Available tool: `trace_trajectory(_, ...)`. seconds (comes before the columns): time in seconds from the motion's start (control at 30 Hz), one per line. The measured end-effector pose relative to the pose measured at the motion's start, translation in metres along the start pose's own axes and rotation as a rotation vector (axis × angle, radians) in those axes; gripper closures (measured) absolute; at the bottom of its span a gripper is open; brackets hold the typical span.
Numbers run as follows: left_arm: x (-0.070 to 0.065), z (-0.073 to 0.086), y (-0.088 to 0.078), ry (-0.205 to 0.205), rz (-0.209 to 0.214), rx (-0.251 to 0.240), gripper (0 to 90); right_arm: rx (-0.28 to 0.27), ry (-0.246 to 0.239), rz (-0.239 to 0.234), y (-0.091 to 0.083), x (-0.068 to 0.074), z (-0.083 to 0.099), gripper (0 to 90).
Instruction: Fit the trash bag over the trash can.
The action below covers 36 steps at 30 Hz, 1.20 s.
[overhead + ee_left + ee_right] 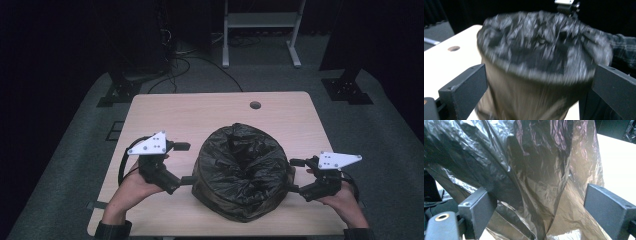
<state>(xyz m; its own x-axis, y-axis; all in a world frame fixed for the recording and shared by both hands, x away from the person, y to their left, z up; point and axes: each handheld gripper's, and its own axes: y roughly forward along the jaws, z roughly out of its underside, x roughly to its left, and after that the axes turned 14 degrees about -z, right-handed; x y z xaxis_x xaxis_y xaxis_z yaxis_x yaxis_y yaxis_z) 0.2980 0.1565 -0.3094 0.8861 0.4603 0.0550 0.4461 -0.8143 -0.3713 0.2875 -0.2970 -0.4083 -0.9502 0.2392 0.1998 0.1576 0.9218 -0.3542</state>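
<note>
A round bin lined with a crinkled black plastic bag (pixel 240 165) stands on the near half of the light wooden table (pixel 170 110). To its left a hand holds my left gripper (pixel 187 163) with the jaws open and pointing at the bin's side. The left gripper view looks between those wide jaws (pixel 539 87) at the blurred bag (pixel 541 50) and the brownish wall below it. My right gripper (pixel 294 175) is at the bin's right side, open. Its jaws (pixel 544 210) stand wide on either side of the bag's folds (pixel 536 165), and the pads are not pressing on them.
A round cable hole (pixel 255 105) sits in the table's far half. Beyond the table, on the grey floor, are a white frame (pixel 260 30), black stand bases (pixel 120 92) and loose cables (pixel 200 62). A plaid sleeve (pixel 624 50) is behind the bin.
</note>
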Motion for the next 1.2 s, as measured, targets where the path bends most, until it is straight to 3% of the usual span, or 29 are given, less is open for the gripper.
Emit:
trace_trajectory(0.23,-0.009,-0.035,0.026,0.047,0.033,0.017,0.0,-0.006,-0.01,-0.026,0.003,-0.002,-0.007,10.3)
trace_trajectory(0.47,-0.015,-0.056,0.05,0.091,0.063,0.052,0.0,-0.006,-0.024,-0.064,0.011,0.0,-0.011,10.3)
trace_trajectory(0.57,-0.015,-0.06,0.056,0.098,0.068,0.07,0.0,0.014,-0.032,-0.109,0.021,0.001,-0.015,10.3)
trace_trajectory(0.93,-0.009,-0.064,0.068,0.122,0.062,0.138,0.0,0.045,-0.064,-0.187,0.053,0.005,-0.029,10.3)
trace_trajectory(1.2,-0.008,-0.065,0.085,0.168,0.026,0.247,0.0,0.05,-0.076,-0.185,0.07,0.008,-0.035,10.0)
